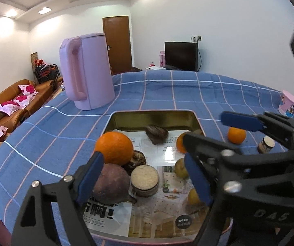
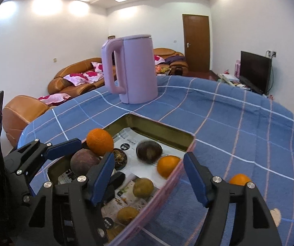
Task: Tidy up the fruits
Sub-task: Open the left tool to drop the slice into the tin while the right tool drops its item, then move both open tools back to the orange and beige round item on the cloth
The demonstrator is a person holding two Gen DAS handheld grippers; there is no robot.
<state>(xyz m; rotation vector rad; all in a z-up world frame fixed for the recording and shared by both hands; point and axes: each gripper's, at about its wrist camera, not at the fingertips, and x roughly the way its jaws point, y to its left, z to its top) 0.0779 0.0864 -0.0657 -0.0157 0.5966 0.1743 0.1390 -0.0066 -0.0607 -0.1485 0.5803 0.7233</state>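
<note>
A sofa (image 1: 13, 102) with flowery pillows sits far on the left by the wall. A tall pink kettle (image 1: 86, 71) stands on the blue checked cloth (image 1: 188, 94), behind the tray.

The tray (image 1: 153, 117) is a metal box with paper inside. At its left side, a big orange (image 1: 114, 148) sits on top of a purple fruit (image 1: 111, 182). The left gripper (image 1: 145, 181) is wide open, and its left finger is just beside the purple fruit, but it holds nothing. A flat round slice (image 1: 145, 179) lies between its fingers in the tray. A dark brown fruit (image 1: 157, 134) lies at the back of the tray and looks blurry. A second orange (image 2: 168, 166) sits by the right wall of the tray. Two yellow-green fruits (image 2: 142, 187) lie near the front.

The right gripper (image 2: 149, 179) is wide open too and holds nothing. It hangs over the right edge of the tray. One small orange (image 1: 236, 135) sits on the cloth outside the tray, on the right. A small jar (image 1: 266, 144) stands just beside it. A pink cup (image 1: 288, 103) sits farther right.
</note>
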